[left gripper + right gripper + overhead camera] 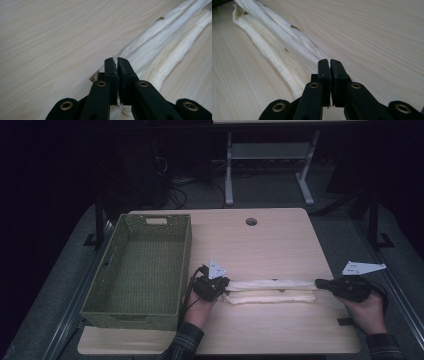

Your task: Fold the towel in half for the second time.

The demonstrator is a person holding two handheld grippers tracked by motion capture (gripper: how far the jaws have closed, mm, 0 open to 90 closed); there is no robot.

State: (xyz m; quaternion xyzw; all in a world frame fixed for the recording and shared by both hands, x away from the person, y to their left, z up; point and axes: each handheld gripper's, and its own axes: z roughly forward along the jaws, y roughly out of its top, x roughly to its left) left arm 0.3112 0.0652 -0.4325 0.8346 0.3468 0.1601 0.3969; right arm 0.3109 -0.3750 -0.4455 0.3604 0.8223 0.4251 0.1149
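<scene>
Nearest the lens: plaid sleeves and two hands at 6 o'clock of the high view, each with a black gripper.

Table (280, 240): pale wood, round cable hole (251, 221) at 12 o'clock.

Basket (186, 270): green woven, at 9 o'clock of tabletop, nothing seen inside, handle slots at short ends.

Towel (272, 291): white cloth, folded lengthwise into a long narrow band, at tabletop centre-right, just right of basket, running 9 to 3 o'clock. Two parallel ridges in high view; small brown flecks on fabric in both gripper views. Upper layer drawn straight between the grippers, lower layer resting on wood.

Progress, as judged: lengthwise folds look done; band still full length and outside basket. Probably left: folding end to end, then into basket. Purpose of basket only a guess.

Left gripper (220, 286): at 9 o'clock end of towel, beside basket's right wall. In left gripper view (117, 60), jaws pressed together, only a hairline slit between pads; a sliver of white cloth and loose threads visible in the slit. Clenched on the towel's end.

Right gripper (320, 282): at 3 o'clock end of towel. In right gripper view (329, 61), jaws likewise pinched tight, cloth running straight into them from 11 o'clock. Grasping the towel's other end.

Grey three-cornered plates (363, 267) on both grippers, catching the light.
</scene>
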